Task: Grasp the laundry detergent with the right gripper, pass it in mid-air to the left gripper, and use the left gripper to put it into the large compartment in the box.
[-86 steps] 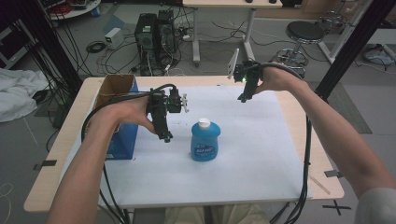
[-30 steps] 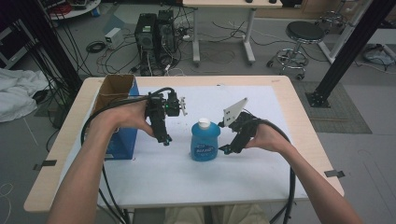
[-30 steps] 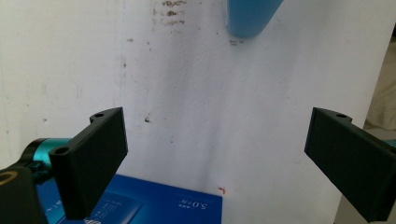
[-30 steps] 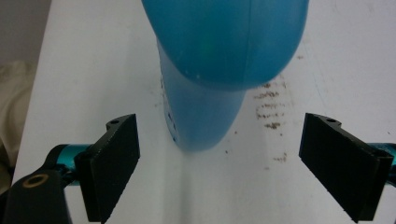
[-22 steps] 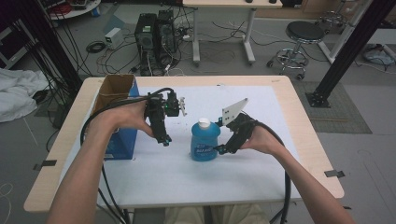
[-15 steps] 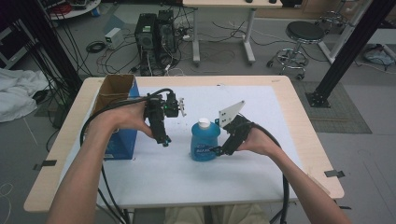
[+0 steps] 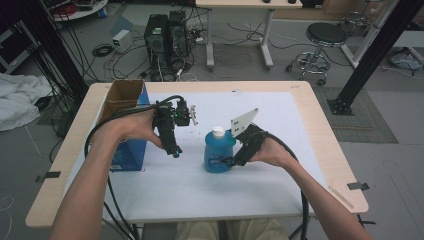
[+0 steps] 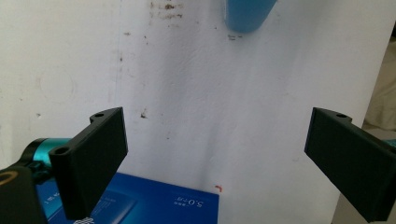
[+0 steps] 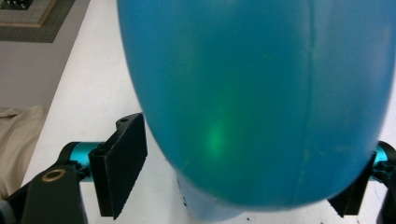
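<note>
Blue bottle (image 7: 218, 152) with a white cap stands upright near the middle of the white table (image 7: 280, 115), a little toward the near side. Right gripper (image 7: 231, 161) is at the bottle's right side, low on the body; in the right gripper view the blue body sits between the two black jaws, the left jaw just beside the bottle wall, the right jaw mostly hidden behind it, so contact cannot be told and the jaws read as apart around the bottle, not clamped. Left gripper (image 7: 176, 151) hangs over the table left of the bottle, tips pointing down and well apart from it; in the left gripper view its jaws stand wide apart with nothing between them. Blue box (image 7: 131, 150) with an open cardboard top sits at the table's left, just beside the left hand (image 7: 134, 129).
</note>
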The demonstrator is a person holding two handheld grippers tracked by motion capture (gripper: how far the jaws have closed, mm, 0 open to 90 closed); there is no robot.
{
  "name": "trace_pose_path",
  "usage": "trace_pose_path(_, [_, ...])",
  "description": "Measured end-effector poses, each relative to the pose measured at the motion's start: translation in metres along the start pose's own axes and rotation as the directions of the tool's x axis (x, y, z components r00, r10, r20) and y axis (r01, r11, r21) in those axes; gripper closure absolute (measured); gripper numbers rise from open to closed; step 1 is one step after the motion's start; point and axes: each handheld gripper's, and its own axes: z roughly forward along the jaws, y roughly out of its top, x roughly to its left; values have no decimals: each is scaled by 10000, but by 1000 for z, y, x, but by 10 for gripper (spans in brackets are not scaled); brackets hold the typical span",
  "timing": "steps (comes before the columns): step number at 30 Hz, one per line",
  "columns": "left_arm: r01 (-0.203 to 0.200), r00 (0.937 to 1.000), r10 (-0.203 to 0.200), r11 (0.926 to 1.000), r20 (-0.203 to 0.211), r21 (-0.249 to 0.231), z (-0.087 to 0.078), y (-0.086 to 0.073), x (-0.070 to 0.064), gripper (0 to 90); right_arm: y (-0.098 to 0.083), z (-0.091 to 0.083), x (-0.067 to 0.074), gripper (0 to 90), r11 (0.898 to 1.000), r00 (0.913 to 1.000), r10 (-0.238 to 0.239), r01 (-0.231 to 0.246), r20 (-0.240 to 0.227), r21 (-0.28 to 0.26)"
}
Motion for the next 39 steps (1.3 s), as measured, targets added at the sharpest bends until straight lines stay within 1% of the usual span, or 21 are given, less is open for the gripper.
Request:
trace_pose_path(4, [11,10000,-11,10000,12,14,0,0,0,60,-2,2,-1,204,9999,9999,60,-61,-88,-106])
trace_pose_path(6, [20,10000,-20,10000,17,10,0,0,0,60,-2,2,-1,233,9999,9999,68,-70,-156,-125])
trace_pose_path(12, [16,10000,-16,10000,22,22,0,0,0,60,-2,3,-1,244,9998,9998,72,-75,-167,-184])
trace_pose_path(20, [52,10000,-52,10000,19,15,-1,-1,-1,60,-2,3,-1,277,9998,10000,6,-8,-83,-219])
trace_pose_path(23, [50,10000,-50,10000,20,-7,-1,-2,-1,60,-1,3,1,293,9997,10000,17,-15,45,-258])
trace_pose_path(25, [49,10000,-49,10000,7,-19,-1,-2,-1,60,-1,3,1,305,9994,9999,-86,89,84,-329])
trace_pose_path(27, [50,10000,-50,10000,4,-12,-1,-2,-1,60,-2,3,1,313,9995,9999,-67,70,95,-316])
trace_pose_path(35, [75,10000,-75,10000,-15,1,0,-2,-1,60,-3,3,1,327,9992,9997,-59,68,230,-389])
trace_pose_path(36, [113,9999,-113,9999,-30,16,-1,-3,-1,60,-3,3,2,327,9994,9997,13,-4,236,-359])
trace_pose_path(37, [103,9999,-103,9999,-25,13,-1,-3,-1,60,-3,4,2,329,9992,9996,-83,93,261,-386])
trace_pose_path(39, [94,10000,-94,10000,-18,4,-1,-2,-1,60,-3,4,3,336,9993,9996,-71,81,277,-369])
